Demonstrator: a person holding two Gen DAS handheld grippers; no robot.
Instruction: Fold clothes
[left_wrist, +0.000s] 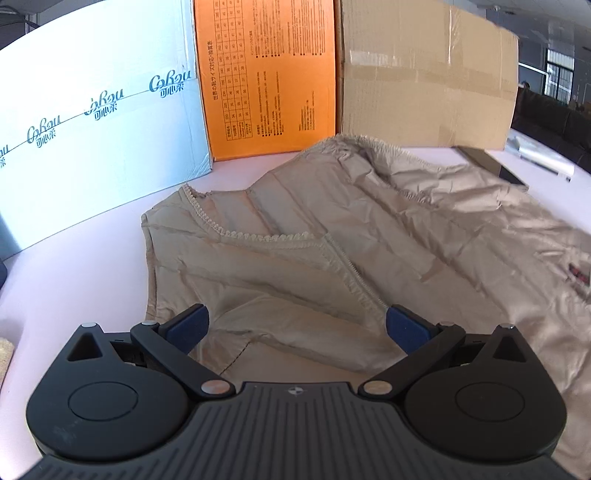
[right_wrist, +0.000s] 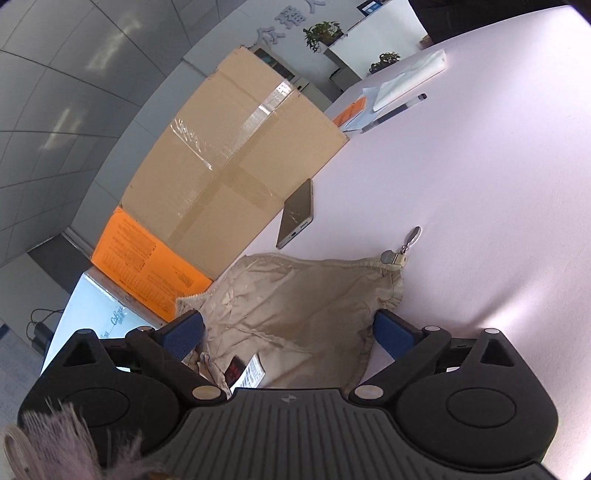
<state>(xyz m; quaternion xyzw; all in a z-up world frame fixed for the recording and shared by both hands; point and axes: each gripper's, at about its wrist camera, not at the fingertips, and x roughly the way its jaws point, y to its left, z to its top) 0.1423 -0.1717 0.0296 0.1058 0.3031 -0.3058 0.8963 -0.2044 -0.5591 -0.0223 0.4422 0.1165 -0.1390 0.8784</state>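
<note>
Both grippers' fingers released, left gripper (left_wrist: 297, 325) and right gripper (right_wrist: 288, 330) over beige vest (left_wrist: 332, 240). Risk: slick fabric slips, or zipper pull (right_wrist: 412, 236) snags mid-fold.

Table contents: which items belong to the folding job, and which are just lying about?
Job:
beige padded vest
left gripper
right gripper

Lying about:
brown cardboard box
orange box
white printed box
phone
pen

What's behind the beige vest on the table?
Behind the beige vest stand three boxes in a row: a white box, an orange box and a brown cardboard box. The vest's raised collar hides part of their bottom edges; nothing behind the boxes shows.
</note>
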